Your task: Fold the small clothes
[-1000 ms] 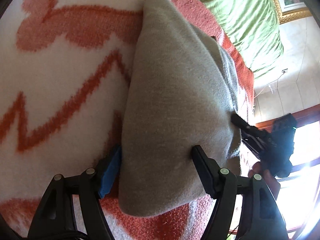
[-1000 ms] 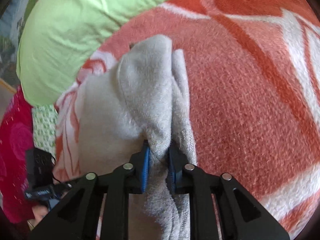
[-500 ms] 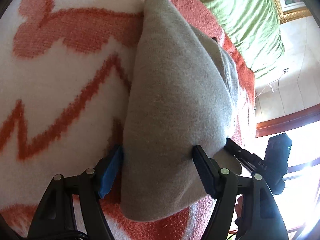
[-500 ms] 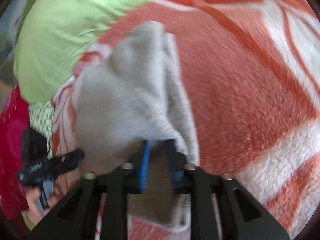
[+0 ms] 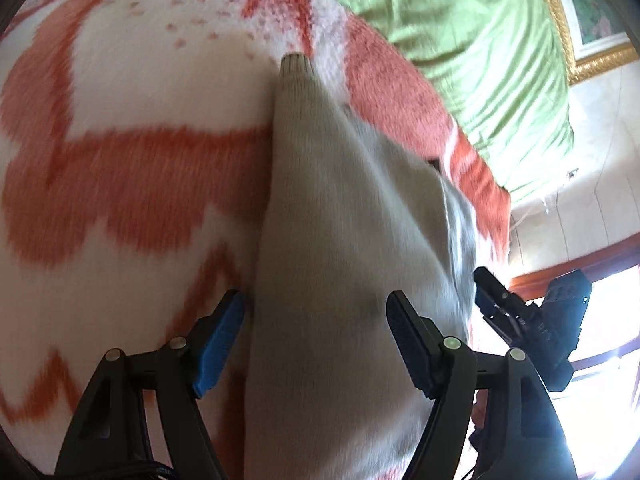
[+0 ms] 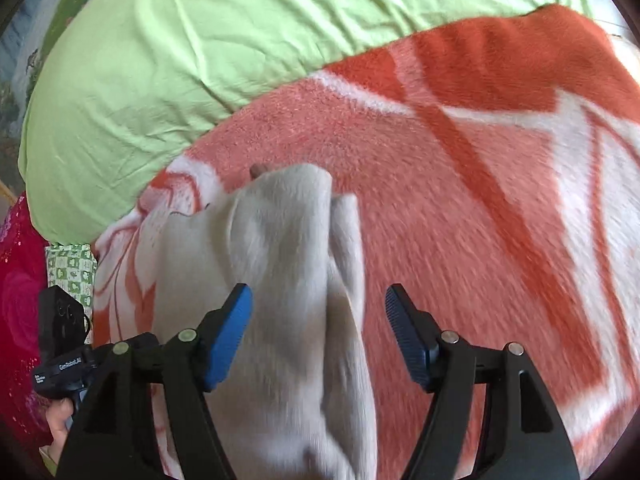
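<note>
An orange-and-white patterned fleece blanket [image 5: 120, 184] covers most of the bed, its pile thick and its zigzag bands showing at the left of the left wrist view; the right wrist view shows its salmon field crossed by darker orange and white stripes [image 6: 480, 208]. Behind it lies a wrinkled light green sheet [image 6: 168, 60], seen again at the upper right of the left wrist view [image 5: 472, 40]. A gilt picture frame [image 5: 576, 52] hangs on the pale wall beyond the sheet. A reddish wooden window frame [image 5: 580, 256] borders bright glare. At the far left, magenta rose-patterned fabric [image 6: 20, 304] touches a small green-and-white checked cloth [image 6: 72, 272].
</note>
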Demonstrator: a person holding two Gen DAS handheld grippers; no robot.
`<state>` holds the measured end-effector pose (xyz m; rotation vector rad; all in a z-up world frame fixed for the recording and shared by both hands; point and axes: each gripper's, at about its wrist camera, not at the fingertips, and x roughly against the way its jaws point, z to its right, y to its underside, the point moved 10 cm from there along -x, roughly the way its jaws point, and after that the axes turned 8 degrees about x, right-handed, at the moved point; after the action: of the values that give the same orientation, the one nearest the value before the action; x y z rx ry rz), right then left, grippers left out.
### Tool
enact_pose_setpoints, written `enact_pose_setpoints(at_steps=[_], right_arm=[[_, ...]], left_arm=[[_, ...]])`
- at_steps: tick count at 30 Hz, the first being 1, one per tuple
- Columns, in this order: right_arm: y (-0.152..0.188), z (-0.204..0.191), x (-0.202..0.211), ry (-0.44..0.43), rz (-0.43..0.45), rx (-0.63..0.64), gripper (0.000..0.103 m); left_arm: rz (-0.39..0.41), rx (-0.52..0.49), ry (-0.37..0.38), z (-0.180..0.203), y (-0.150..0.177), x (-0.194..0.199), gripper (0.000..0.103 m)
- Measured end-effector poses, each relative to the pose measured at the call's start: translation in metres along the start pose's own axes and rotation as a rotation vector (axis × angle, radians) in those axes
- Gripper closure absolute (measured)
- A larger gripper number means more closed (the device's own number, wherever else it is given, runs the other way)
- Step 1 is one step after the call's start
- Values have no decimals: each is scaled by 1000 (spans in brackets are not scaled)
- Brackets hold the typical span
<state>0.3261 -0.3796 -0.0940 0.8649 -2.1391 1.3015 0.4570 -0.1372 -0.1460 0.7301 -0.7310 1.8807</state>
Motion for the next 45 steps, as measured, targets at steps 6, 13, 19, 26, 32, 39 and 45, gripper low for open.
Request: enact_pose_setpoints(at_steps=[6,13,19,26,32,39,45], right_arm=[[-22,-3,-27,-33,-28,3,83],[-30,4,-30,-52,-16,-23,92],[-25,-5,14,-106,28,-50,49],[35,-2,15,-173,-84,-83,36],[46,-3,-8,-220,-109,-108,36],[42,-21,-22,-312,-144,-107,69],[29,-70,9,-389,-63,-63,71]], left_arm=[[44,-5,-35,1,-38,-18,61],[53,-27,-74,-2,-51,-27,59],[15,-20,13,-7,-17,6,32],[-101,-2,90,-20,47,7,22],[-148,55,121,-22,52,-22,20],[-119,40,176,-12,45,-20,59],[-18,-4,179,-9,48,32,63]])
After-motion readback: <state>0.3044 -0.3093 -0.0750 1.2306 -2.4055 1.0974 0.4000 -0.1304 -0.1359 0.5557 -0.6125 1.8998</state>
